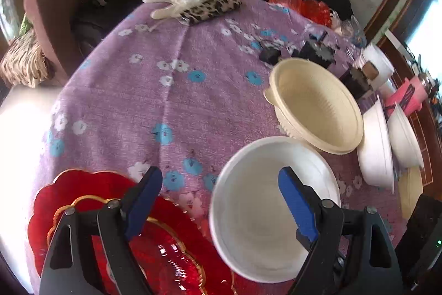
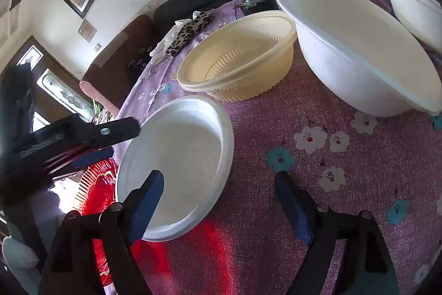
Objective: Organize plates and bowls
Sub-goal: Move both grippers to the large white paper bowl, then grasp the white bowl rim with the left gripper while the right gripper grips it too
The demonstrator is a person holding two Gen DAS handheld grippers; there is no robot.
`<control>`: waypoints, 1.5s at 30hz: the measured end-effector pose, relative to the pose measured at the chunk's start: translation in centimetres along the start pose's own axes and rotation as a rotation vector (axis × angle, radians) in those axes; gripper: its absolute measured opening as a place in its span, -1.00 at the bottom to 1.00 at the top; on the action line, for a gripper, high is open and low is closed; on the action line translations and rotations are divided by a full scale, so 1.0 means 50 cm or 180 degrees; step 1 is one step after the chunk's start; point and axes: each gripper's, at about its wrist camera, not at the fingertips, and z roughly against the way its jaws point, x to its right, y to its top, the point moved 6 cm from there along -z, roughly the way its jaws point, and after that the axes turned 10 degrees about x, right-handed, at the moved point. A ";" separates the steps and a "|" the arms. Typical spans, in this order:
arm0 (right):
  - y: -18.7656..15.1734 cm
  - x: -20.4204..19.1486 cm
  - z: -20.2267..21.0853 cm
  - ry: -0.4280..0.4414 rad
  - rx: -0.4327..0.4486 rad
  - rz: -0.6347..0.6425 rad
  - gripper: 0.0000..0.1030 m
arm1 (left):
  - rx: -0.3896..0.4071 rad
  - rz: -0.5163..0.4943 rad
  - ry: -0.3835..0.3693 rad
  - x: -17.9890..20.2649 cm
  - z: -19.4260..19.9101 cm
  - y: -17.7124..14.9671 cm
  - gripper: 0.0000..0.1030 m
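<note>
— Well, where are your grippers?
— My left gripper (image 1: 221,201) gapes wide, gripping nothing; one pad hangs over the white bowl (image 1: 273,209), the other over the red plate (image 1: 116,226) near the tablecloth's (image 1: 138,101) edge.
— And the right?
— My right gripper (image 2: 218,203) is spread too, empty, its left pad over that bowl's rim.

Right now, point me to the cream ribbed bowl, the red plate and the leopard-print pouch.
cream ribbed bowl (image 2: 243,51): right wrist view, inner wall.
red plate (image 1: 176,253): left wrist view, glossy centre between the fingers.
leopard-print pouch (image 1: 212,8): left wrist view, middle of its top face.
</note>
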 end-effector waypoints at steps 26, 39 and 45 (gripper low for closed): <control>0.009 0.016 -0.004 0.0070 0.0010 0.0004 0.47 | -0.0223 -0.0505 -0.0091 0.089 -0.042 -0.037 0.30; 0.008 0.031 -0.005 -0.0095 -0.0031 0.0099 -0.09 | -0.0080 -0.0782 0.0287 0.107 -0.056 -0.048 0.30; 0.009 0.039 -0.010 -0.0121 -0.0037 0.0131 -0.38 | -0.0025 -0.0846 0.0230 0.127 -0.050 -0.059 0.26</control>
